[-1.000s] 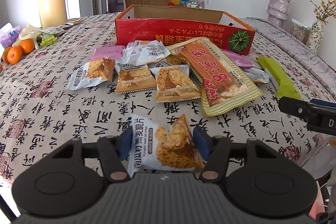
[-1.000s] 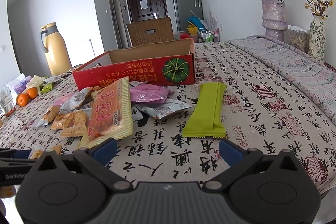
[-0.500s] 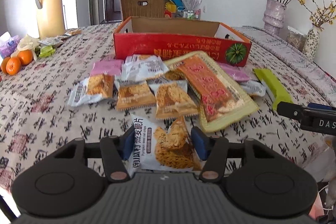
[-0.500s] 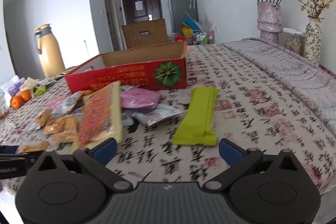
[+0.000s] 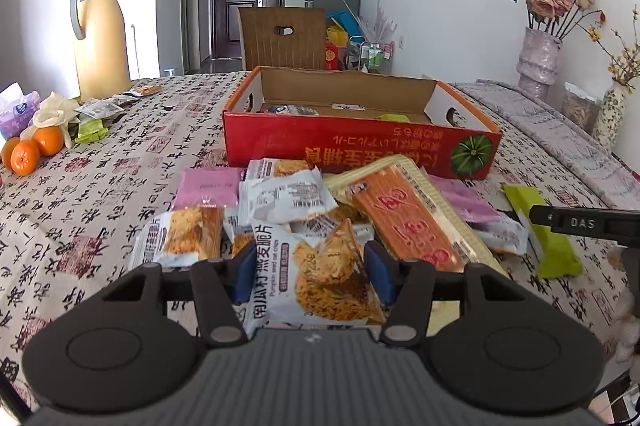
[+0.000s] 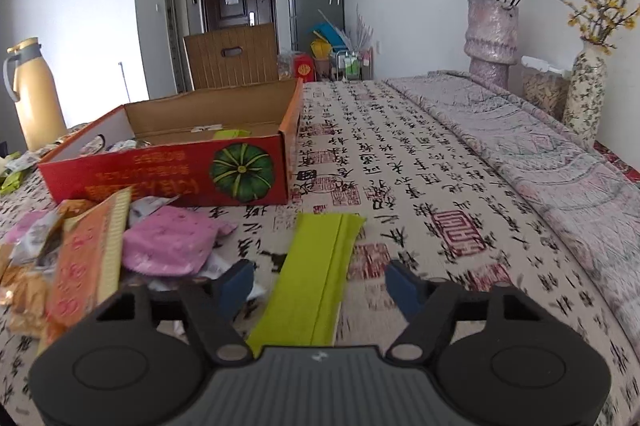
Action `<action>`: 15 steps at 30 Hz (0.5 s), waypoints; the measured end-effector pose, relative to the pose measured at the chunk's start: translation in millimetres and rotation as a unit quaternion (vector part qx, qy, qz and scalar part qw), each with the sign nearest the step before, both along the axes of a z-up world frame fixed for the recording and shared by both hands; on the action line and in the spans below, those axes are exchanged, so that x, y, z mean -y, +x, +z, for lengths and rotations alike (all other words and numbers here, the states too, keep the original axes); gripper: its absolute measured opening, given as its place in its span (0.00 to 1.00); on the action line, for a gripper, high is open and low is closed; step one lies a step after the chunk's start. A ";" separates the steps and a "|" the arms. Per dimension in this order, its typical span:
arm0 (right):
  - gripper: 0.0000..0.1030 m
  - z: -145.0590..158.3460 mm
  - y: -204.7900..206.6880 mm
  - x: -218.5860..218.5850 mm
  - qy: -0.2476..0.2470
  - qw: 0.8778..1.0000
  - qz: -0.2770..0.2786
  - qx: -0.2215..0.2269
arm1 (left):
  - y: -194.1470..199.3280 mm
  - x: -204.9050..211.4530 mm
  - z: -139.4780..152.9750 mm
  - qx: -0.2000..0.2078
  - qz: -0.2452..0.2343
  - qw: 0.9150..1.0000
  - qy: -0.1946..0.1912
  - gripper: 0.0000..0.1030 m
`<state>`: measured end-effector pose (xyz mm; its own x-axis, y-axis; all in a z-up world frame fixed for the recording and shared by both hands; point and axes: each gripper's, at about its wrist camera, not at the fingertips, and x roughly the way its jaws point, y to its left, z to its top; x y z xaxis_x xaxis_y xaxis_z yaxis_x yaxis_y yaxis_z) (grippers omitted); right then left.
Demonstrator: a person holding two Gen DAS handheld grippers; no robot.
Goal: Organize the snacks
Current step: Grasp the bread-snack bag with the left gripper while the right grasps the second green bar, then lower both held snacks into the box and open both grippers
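My left gripper (image 5: 306, 272) is shut on a white pumpkin-seed crisp packet (image 5: 312, 276) and holds it above the snack pile (image 5: 280, 202). The red cardboard box (image 5: 360, 146) stands open behind the pile, with a few snacks inside. My right gripper (image 6: 318, 284) is open, its blue pads either side of a lime green bar packet (image 6: 316, 278) that lies flat on the cloth. The box also shows in the right wrist view (image 6: 168, 166). A large orange packet (image 5: 408, 222) and pink packets (image 6: 168, 246) lie in the pile.
A patterned tablecloth (image 6: 440, 194) covers the table. A yellow thermos (image 5: 100, 34), oranges (image 5: 32, 150) and small packets sit at the far left. Flower vases (image 6: 492, 38) stand at the right by the wall. A wooden chair (image 5: 284, 38) is behind the box.
My left gripper has risen with the crisp packet, off the cloth. My right gripper has moved forward and down over the green bar packet and its fingers have narrowed.
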<state>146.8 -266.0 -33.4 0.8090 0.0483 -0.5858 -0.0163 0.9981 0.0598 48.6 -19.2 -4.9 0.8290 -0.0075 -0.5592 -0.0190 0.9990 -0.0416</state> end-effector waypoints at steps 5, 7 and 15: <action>0.53 -10.2 19.3 -3.0 0.006 1.000 -0.003 -0.024 | 12.3 -3.1 1.0 -0.002 0.006 1.000 0.000 0.55; 0.47 -13.9 21.3 -5.7 0.002 1.000 0.001 -0.029 | 16.6 -4.3 1.2 -0.004 0.007 1.000 0.000 0.56; 0.37 -16.8 18.6 -7.8 -0.016 1.000 0.009 -0.023 | 27.1 -8.0 0.7 -0.005 0.004 1.000 -0.005 0.56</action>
<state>165.4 -258.1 -50.2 0.7810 0.0431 -0.6231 -0.0321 0.9991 0.0288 75.7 -11.2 -4.2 0.8230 -0.0061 -0.5680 -0.0285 0.9982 -0.0521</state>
